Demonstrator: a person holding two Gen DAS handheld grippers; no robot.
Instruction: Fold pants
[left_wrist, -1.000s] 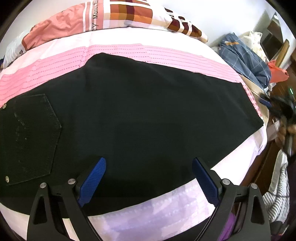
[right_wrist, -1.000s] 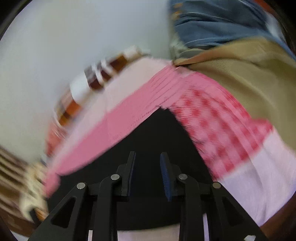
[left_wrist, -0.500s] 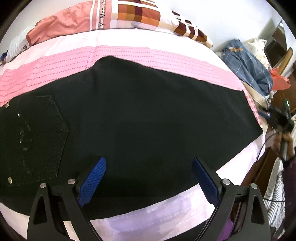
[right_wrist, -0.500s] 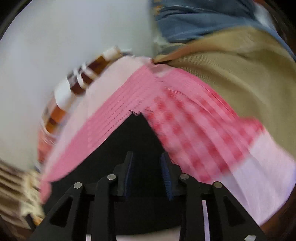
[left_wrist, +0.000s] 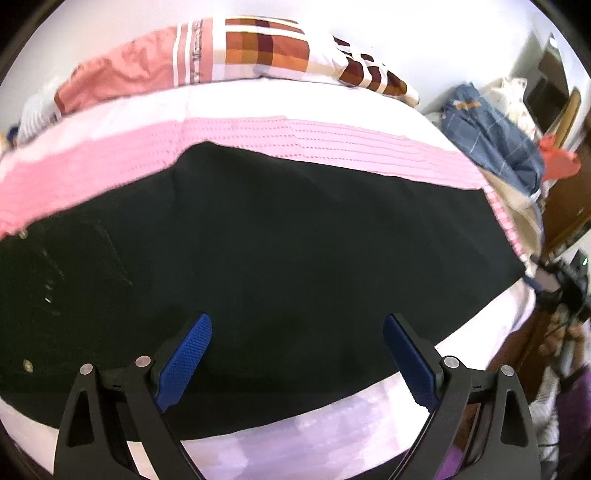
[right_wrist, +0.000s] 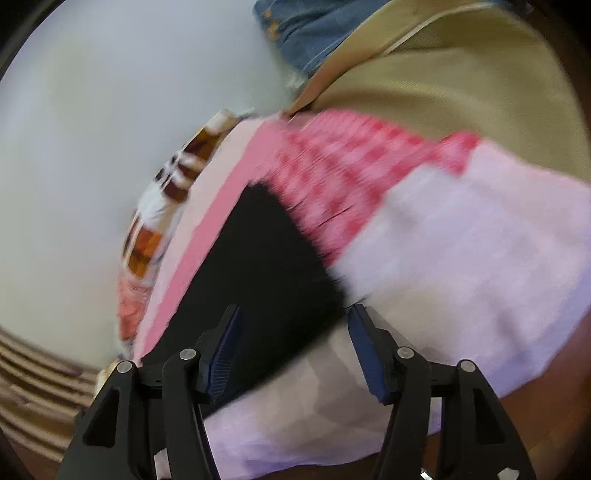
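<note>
A bed (left_wrist: 280, 107) in pale lilac and pink bedding fills both views, with a checked pillow (left_wrist: 258, 51) along its far edge and a heap of blue and tan clothes (left_wrist: 495, 140) at one end. The black pants (left_wrist: 295, 236) lie flat across the bed, already doubled lengthwise by the look of them, the back pocket (left_wrist: 66, 258) at the waist end. The cloth looks soft, matte and fairly heavy, likely to drape and drag, not slide; the hem corners seem the best hold for the next fold. The left gripper (left_wrist: 297, 354) hangs wide and empty over the near edge. The right gripper (right_wrist: 293, 350) is opening above the hem corner, gripping nothing.
</note>
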